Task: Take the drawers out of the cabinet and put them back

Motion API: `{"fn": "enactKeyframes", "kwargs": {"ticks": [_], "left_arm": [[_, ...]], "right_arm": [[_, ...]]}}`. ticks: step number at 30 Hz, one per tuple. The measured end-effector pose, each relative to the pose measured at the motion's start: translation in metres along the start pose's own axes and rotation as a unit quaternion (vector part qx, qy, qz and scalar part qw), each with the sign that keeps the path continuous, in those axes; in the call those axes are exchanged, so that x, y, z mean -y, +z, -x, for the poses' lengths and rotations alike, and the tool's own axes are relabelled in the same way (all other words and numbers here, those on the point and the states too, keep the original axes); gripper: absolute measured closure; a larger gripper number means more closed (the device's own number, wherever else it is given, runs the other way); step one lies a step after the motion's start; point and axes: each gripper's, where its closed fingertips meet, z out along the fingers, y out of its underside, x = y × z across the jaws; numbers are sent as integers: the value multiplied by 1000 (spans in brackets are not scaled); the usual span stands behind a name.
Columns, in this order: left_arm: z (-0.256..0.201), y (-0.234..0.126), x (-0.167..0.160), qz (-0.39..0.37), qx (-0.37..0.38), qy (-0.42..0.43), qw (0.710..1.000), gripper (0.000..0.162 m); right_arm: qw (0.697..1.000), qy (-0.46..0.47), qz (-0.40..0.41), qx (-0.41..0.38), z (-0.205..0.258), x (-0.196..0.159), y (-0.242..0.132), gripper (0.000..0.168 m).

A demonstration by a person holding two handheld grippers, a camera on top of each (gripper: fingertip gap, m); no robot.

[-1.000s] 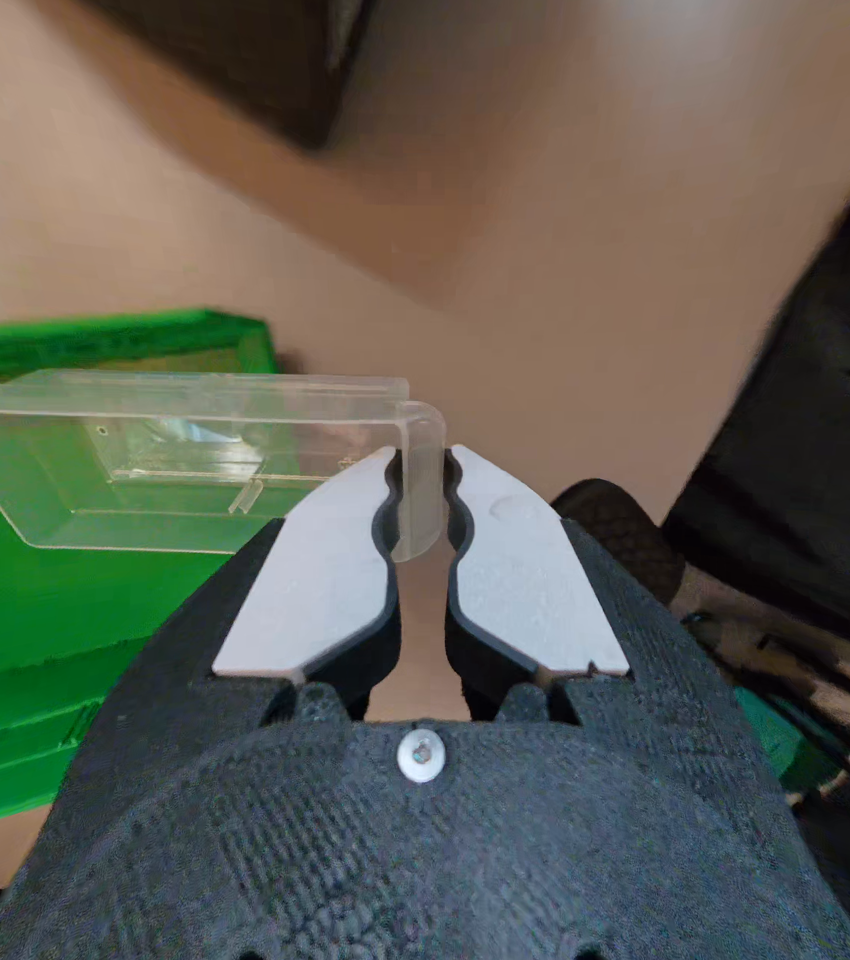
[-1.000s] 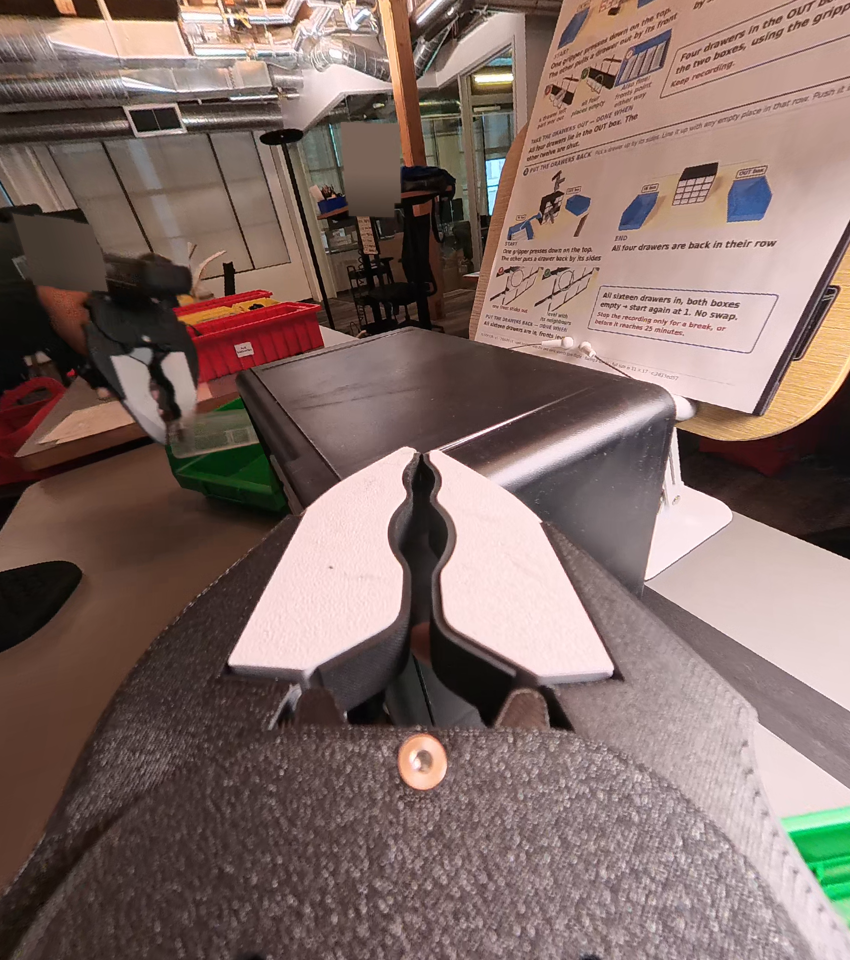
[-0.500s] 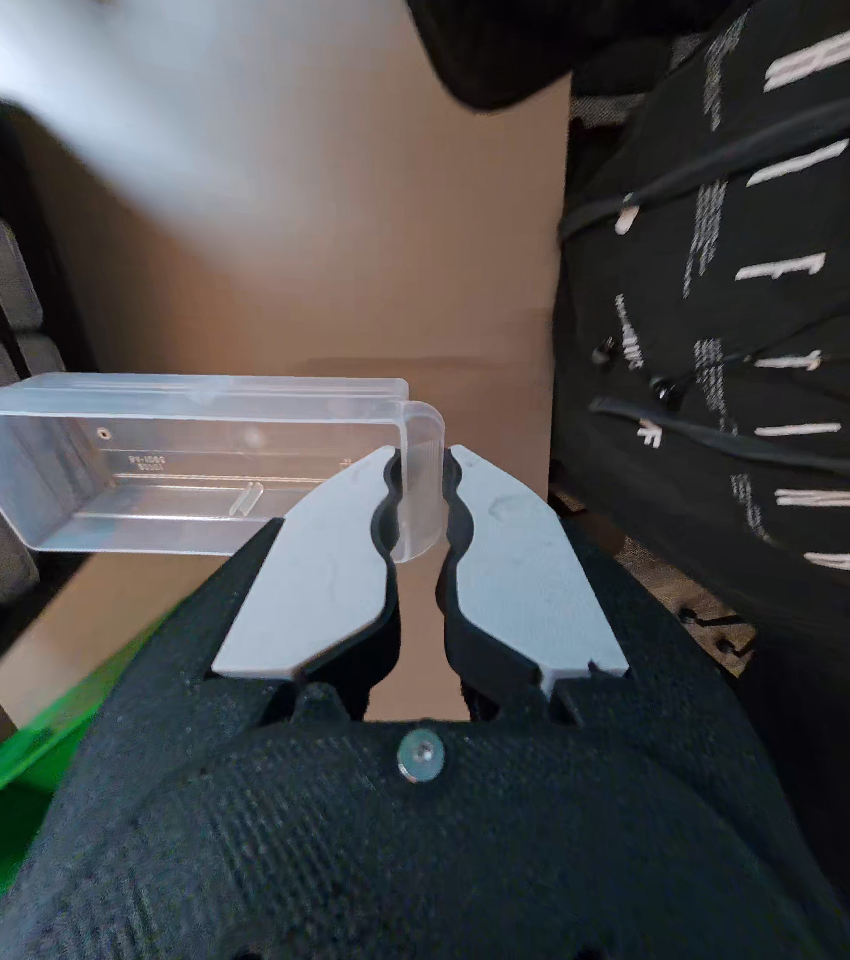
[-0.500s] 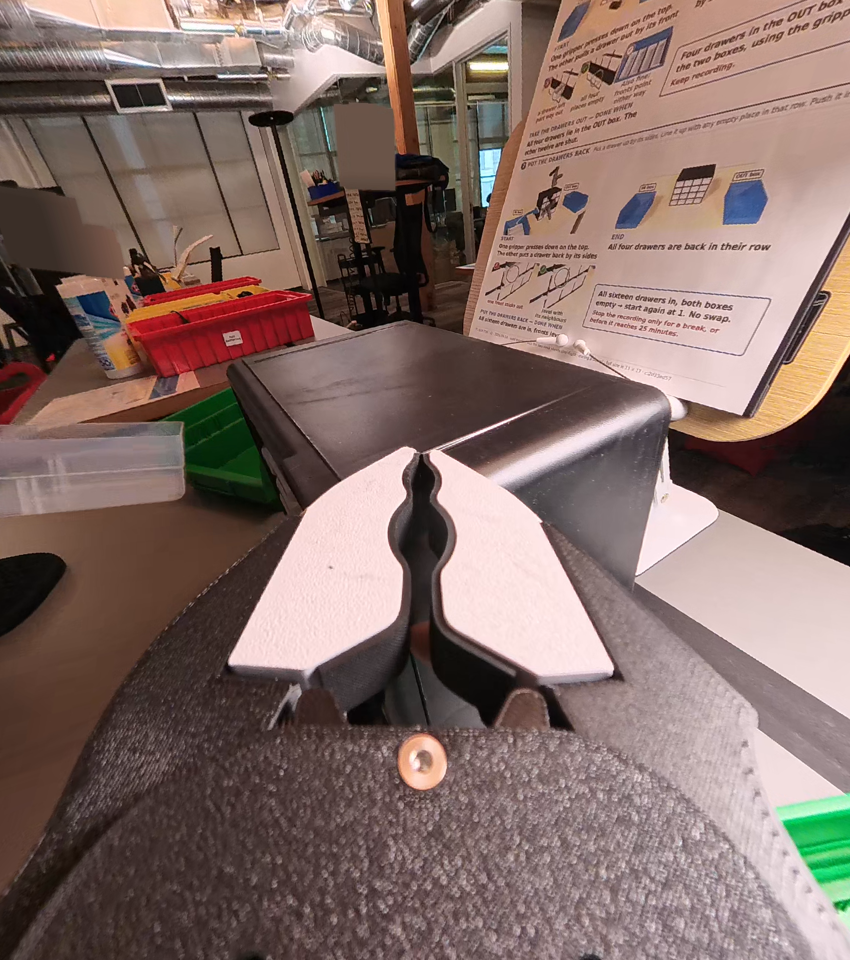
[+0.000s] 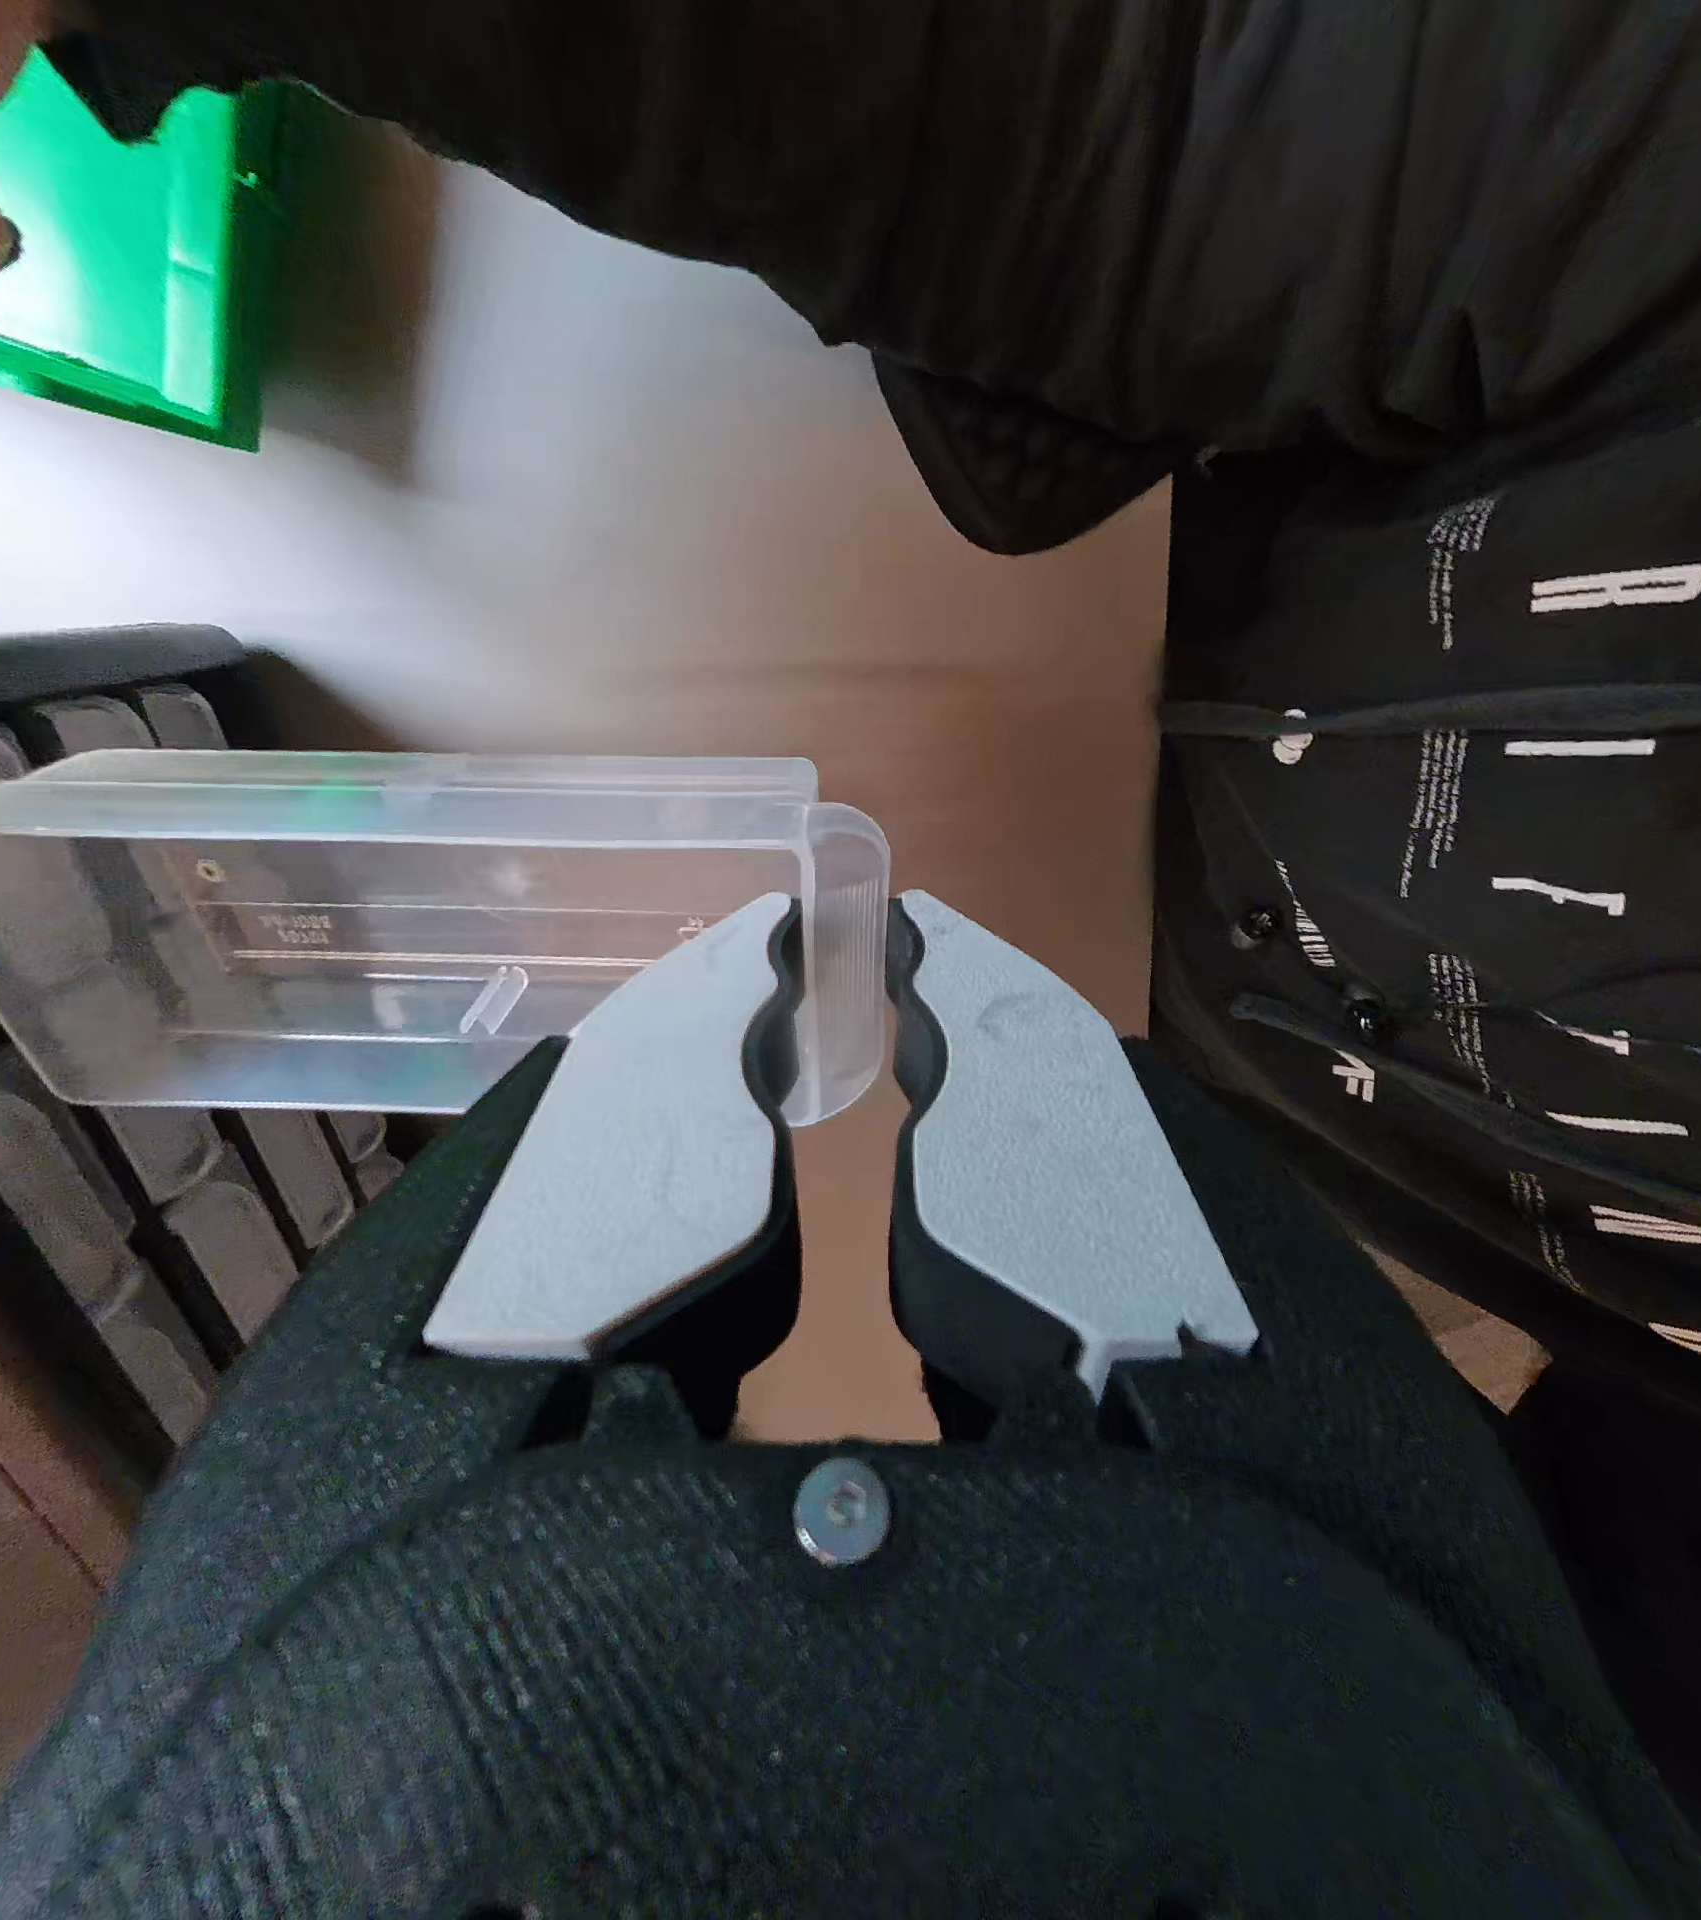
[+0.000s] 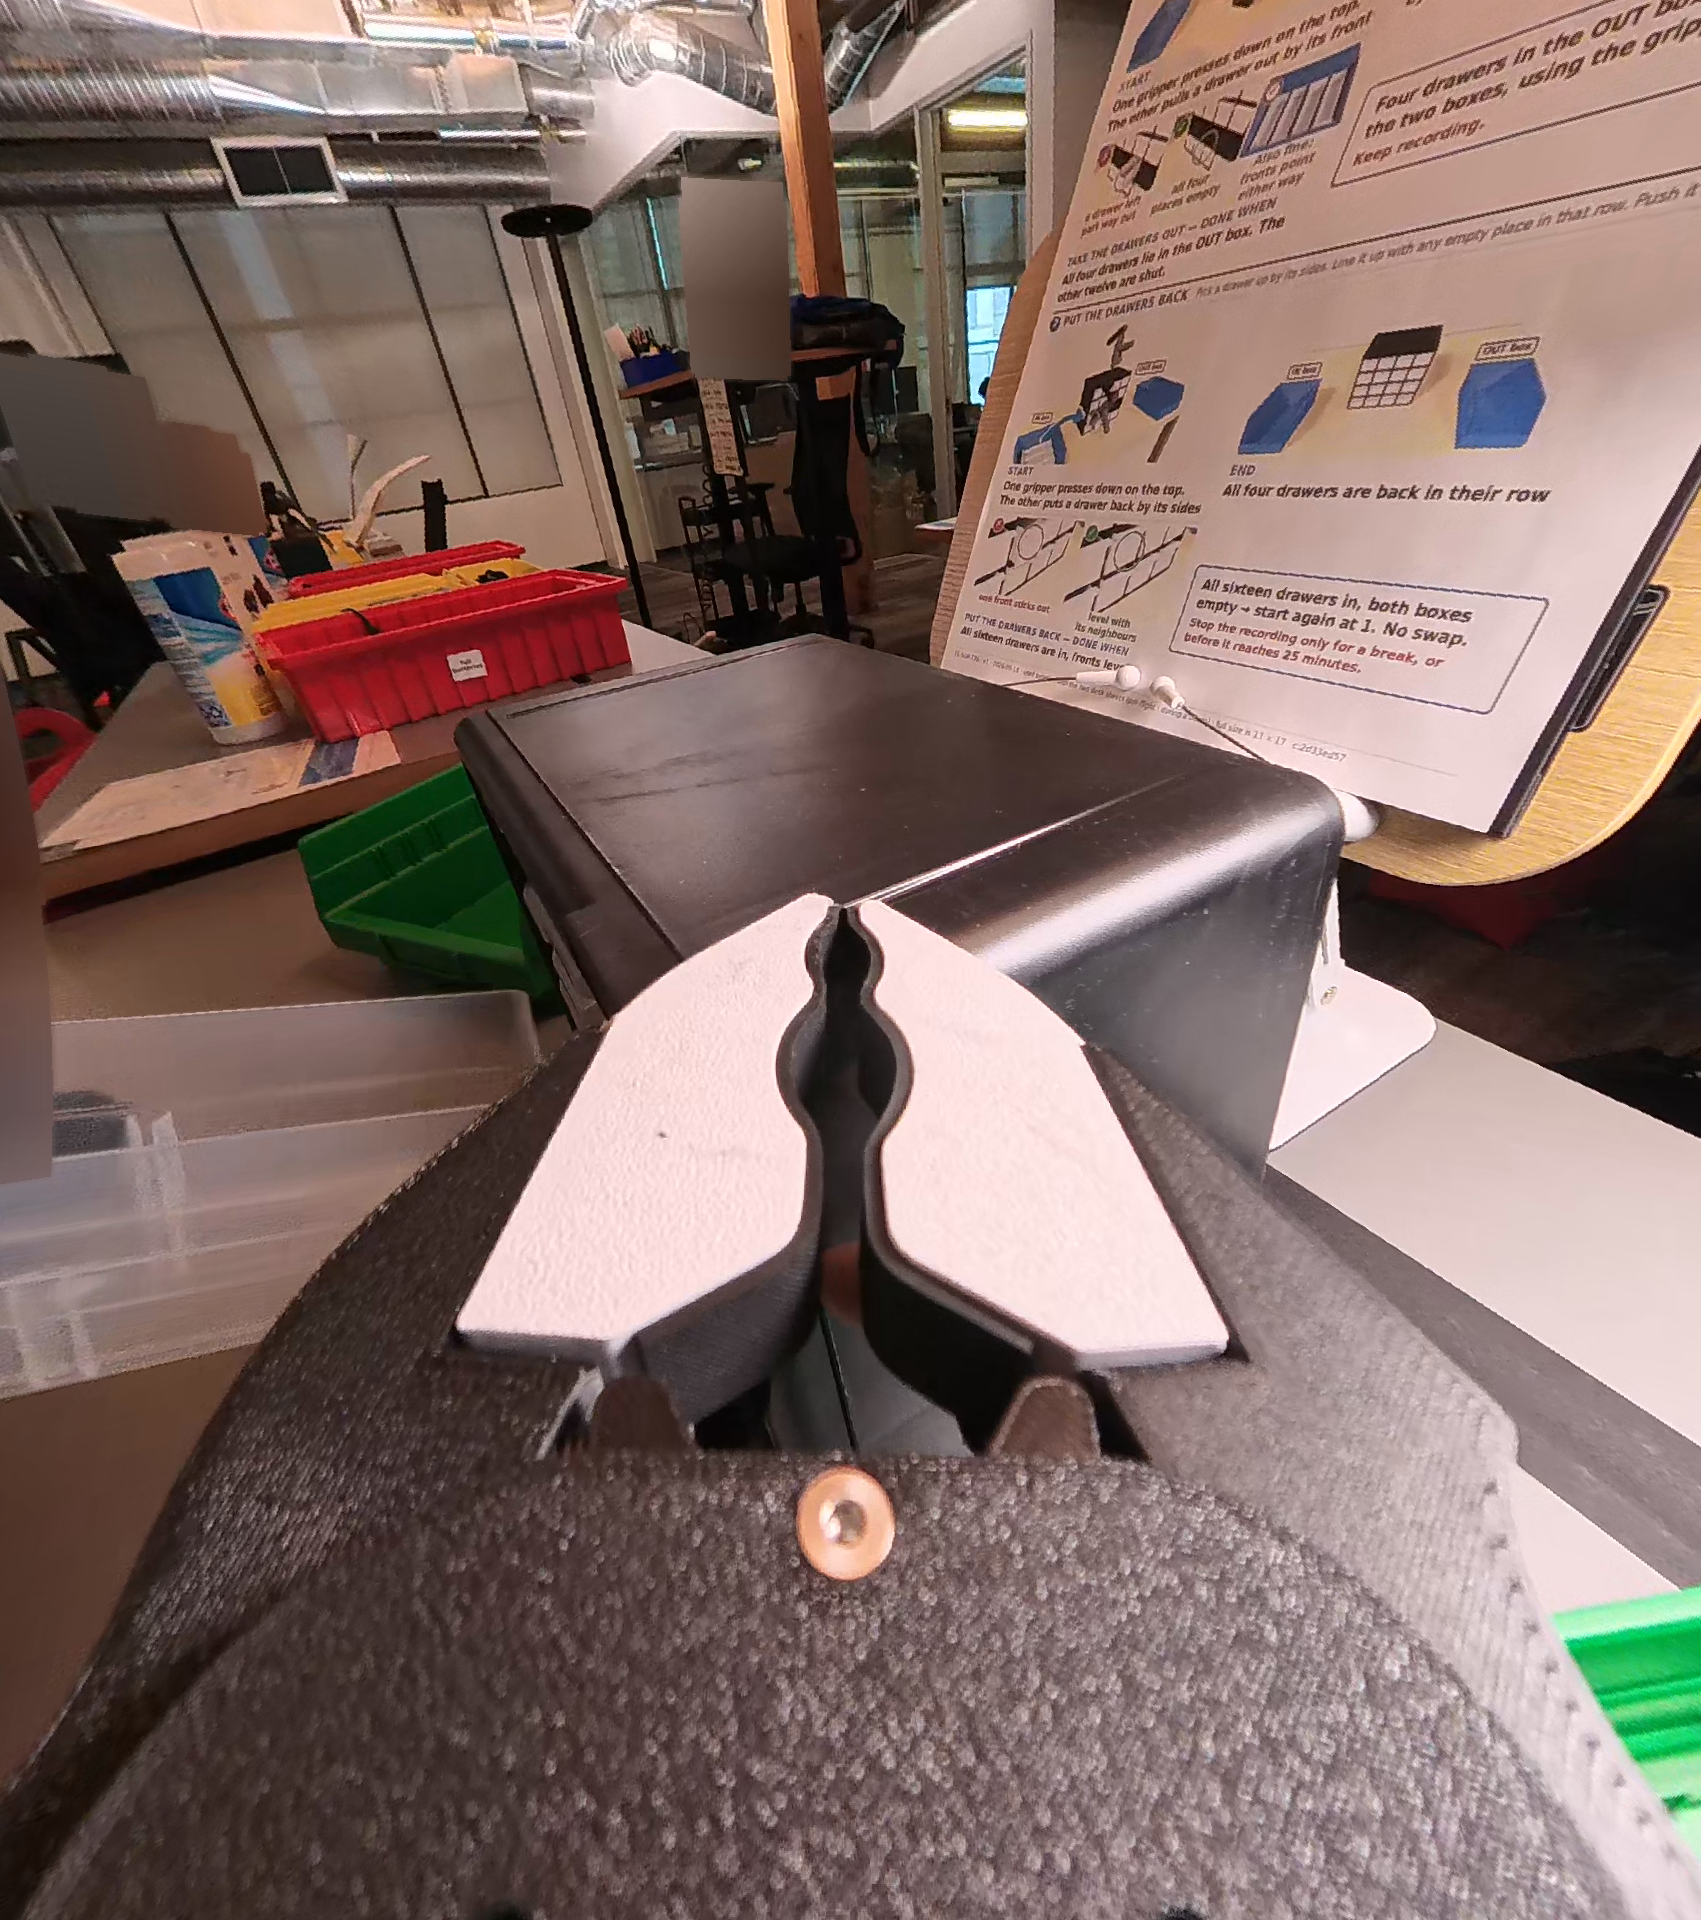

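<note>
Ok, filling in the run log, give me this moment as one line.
left gripper: shut on clear drawer tab | right gripper: shut, empty, over black cabinet | drawer: airborne

Open office w/ big windows [image 6: 326, 343], ceiling ducts [image 6: 202, 156], wood post [image 6: 810, 197].
</note>
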Motion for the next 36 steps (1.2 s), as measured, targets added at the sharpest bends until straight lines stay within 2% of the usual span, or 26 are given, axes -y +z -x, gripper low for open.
{"fn": "enactKeyframes", "kwargs": {"ticks": [15, 22, 26, 28, 32, 34, 36], "left_arm": [[42, 4, 14, 18, 49, -17, 999, 147], [50, 17, 5, 32, 164, 45, 985, 146], [56, 17, 4, -3, 224, 71, 972, 145], [63, 17, 7, -28, 265, 81, 960, 144], [92, 17, 8, -62, 378, 113, 917, 143], [98, 16, 16, -112, 410, 121, 897, 143], [106, 11, 20, -140, 466, 133, 864, 141]], "right_arm": [[1000, -7, 5, -2, 0, 0, 1, 168], [1000, -10, 7, -5, 0, 0, 1, 168], [1000, -8, 5, -3, 0, 0, 1, 168], [1000, -9, 7, -4, 0, 0, 1, 168], [1000, -11, 8, -5, 0, 0, 1, 168], [1000, -12, 9, -6, 0, 0, 1, 168], [1000, -12, 9, -6, 1, -1, 1, 168]]}}
